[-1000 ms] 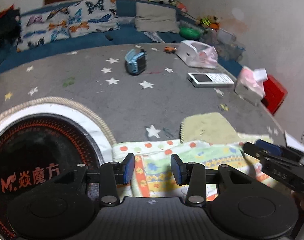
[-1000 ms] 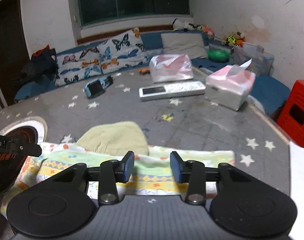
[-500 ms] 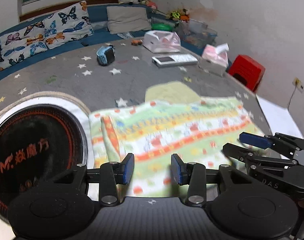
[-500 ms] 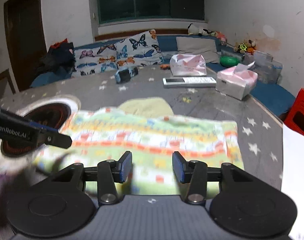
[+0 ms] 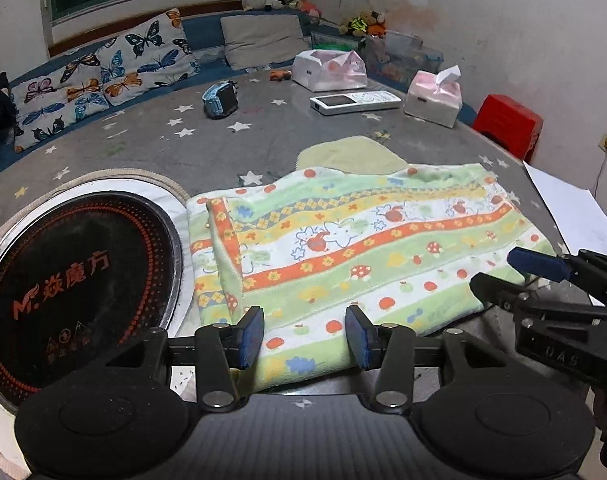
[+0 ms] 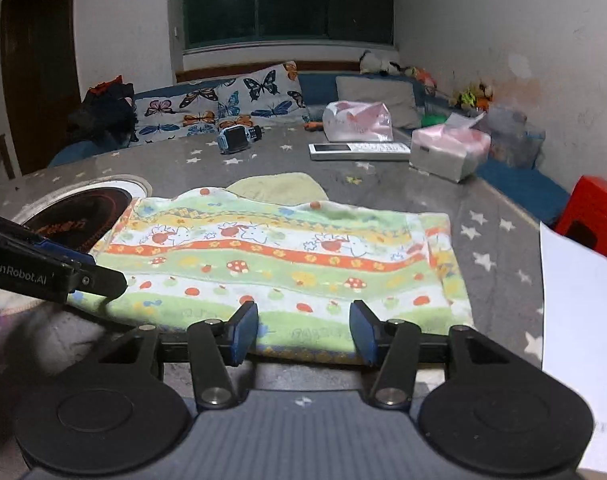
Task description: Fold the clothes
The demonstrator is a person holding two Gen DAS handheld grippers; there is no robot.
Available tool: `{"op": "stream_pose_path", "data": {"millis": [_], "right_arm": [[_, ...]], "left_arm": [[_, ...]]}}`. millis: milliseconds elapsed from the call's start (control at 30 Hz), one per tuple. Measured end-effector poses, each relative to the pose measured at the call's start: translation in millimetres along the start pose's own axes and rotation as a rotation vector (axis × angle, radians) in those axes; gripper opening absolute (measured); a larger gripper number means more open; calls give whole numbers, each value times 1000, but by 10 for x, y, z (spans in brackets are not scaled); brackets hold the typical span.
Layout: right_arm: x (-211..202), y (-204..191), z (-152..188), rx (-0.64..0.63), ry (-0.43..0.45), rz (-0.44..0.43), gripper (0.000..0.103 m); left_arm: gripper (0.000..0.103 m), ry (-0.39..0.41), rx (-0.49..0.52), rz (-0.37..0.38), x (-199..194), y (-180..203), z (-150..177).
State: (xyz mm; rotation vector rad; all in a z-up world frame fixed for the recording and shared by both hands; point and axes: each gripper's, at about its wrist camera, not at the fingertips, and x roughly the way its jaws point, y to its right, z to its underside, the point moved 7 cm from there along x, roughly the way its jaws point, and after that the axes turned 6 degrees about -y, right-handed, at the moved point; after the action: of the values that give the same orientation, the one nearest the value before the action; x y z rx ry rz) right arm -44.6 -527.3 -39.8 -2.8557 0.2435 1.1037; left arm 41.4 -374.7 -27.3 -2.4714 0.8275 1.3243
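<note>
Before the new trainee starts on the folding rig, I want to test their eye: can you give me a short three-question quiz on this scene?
1. True or false: the patterned towel lies on the black burner.
2. What sits just beyond the towel's far edge? A) yellow cloth B) red stool C) tissue box
3. Does the left gripper or the right gripper pinch the towel?

Key: 1 false, it lies beside it. 2 A. 3 Neither; both sets of jaws stand apart, just opening, pads clear.
</note>
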Motion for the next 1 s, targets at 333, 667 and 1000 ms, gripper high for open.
{"op": "stream_pose_path", "data": {"millis": [333, 667, 1000], "right_arm": [[-241, -168, 45, 4, 14, -2, 83], [-420, -373, 173, 48, -12, 48, 103], [-493, -526, 313, 108, -62, 71, 103]], "left_arm": [[69, 13, -39, -19, -245, -68, 188], [93, 66, -28, -98, -541, -213, 472], [103, 80, -46, -117, -711, -327, 745]]}}
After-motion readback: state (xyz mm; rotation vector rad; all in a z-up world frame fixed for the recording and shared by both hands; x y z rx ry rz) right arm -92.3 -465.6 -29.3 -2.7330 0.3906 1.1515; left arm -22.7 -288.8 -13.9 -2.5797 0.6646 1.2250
